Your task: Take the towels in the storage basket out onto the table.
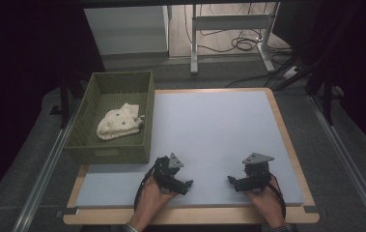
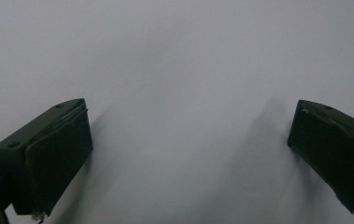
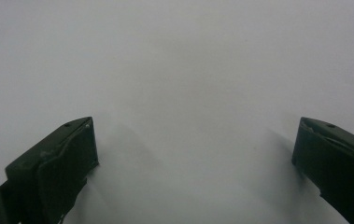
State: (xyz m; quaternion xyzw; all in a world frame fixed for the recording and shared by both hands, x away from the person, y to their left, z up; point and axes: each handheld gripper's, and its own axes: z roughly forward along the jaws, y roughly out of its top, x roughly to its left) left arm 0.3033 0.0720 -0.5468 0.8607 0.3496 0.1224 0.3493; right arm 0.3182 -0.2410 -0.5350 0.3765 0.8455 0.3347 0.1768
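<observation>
**Inspector:** High view first: pale grey-blue mat [image 1: 219, 130] covering a wood-edged table [image 1: 287, 145], grey floor around it, dark curtains at both sides, a desk frame and cables beyond. Grippers?

**Assistant:** Left gripper [image 1: 186, 185] and right gripper [image 1: 231, 181] both rest low on the mat's near edge, each in a hand. Left gripper view and right gripper view each show black jaws spread wide, nothing between them, smooth mat beneath.

**Inspector:** Objects?

**Assistant:** Green woven rectangular basket [image 1: 144, 104] at the table's left edge, well apart from both grippers. A cream soft cloth bundle [image 1: 118, 123] lies crumpled inside it.
</observation>
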